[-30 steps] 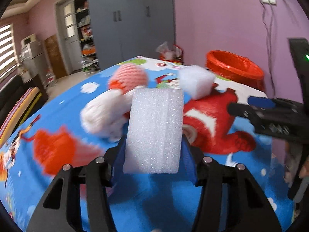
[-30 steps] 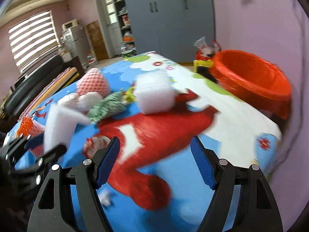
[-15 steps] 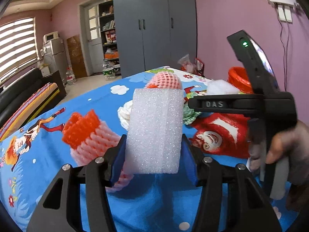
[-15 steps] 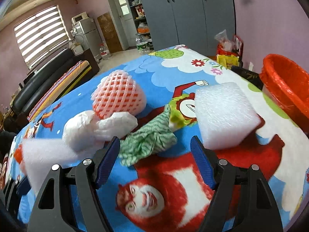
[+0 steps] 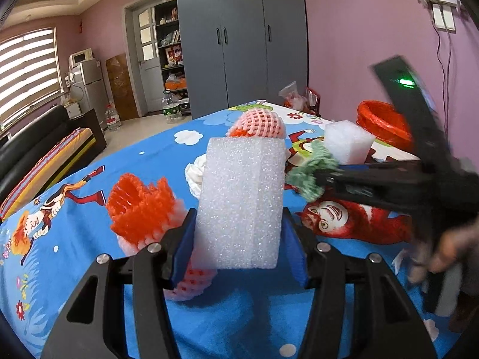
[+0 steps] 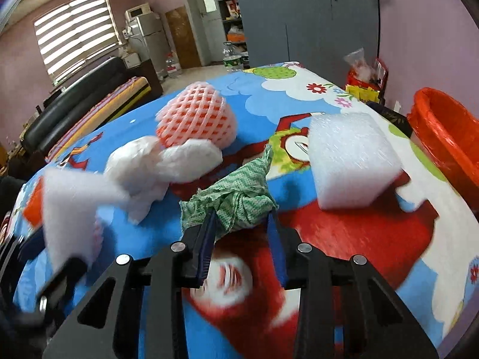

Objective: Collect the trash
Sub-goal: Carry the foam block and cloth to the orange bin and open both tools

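Our left gripper point(image 5: 239, 239) is clenched on an upright white foam block point(image 5: 242, 203), which we hold above the bench point(image 5: 74, 209), a surface covered in a blue cartoon cloth. Our right gripper point(image 6: 242, 224) is closed on a crumpled green cloth point(image 6: 236, 200) that lies near the middle of the bench, its blue pads pressing either side of the wad.

Just left of the cloth we see a white crumpled wad point(image 6: 161, 164), and beyond it, touching it, a pink foam net point(image 6: 196, 119). To the right sits a second foam block point(image 6: 350, 161), close to the bench's right edge. A red bin point(image 6: 449, 131) stands off that edge, at the far right. On the near left, an orange foam net point(image 5: 140, 206) rests beside our left gripper.
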`<state>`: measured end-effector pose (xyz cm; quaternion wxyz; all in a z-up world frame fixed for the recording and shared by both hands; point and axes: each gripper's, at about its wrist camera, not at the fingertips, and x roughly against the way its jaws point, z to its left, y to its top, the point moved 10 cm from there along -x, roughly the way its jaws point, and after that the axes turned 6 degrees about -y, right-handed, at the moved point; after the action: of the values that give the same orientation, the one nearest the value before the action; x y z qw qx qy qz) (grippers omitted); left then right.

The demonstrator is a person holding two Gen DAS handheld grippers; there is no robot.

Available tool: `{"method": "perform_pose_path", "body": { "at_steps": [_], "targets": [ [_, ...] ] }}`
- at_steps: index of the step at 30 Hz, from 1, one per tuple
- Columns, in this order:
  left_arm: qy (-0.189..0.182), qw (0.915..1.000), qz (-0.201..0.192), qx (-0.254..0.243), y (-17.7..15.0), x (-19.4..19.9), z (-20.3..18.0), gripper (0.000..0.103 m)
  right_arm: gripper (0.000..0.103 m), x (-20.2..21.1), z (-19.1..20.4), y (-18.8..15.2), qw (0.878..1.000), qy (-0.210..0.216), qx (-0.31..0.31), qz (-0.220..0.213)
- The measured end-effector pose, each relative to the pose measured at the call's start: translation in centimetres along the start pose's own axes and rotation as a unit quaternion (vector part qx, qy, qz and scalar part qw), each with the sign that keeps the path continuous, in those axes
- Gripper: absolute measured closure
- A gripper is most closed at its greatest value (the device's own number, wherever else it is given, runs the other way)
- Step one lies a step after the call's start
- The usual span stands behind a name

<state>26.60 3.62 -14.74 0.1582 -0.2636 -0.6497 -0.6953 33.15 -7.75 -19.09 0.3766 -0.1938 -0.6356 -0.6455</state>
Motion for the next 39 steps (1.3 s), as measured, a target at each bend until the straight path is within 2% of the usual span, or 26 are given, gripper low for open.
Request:
{"method": "perform_pose_path", "body": {
  "at_steps": [11, 16, 22, 39],
  "targets": [
    [0.007, 0.9998, 0.004, -0.018, -0.1, -0.2, -0.6, 0.049, 0.070, 4.6, -2.8, -3.0, 1.000, -0.008, -0.024, -0.016],
    [0.012, 0.9990, 0.002, -0.043, 0.0, -0.1, -1.6, 0.050, 0.070, 6.1, -3.3, -3.7, 0.999, -0.011, -0.021, -0.029],
    [-0.006, 0.9988, 0.009, -0.047, -0.1, 0.5, -3.7, 0.050, 0.070, 8.4, -3.9, -4.6, 0.999, -0.023, -0.009, -0.048],
    [-0.037, 0.9964, 0.020, -0.074, -0.1, 1.4, -9.0, 0.050, 0.070, 13.2, -8.0, -6.5, 0.995, -0.038, -0.032, -0.089]
  ]
}}
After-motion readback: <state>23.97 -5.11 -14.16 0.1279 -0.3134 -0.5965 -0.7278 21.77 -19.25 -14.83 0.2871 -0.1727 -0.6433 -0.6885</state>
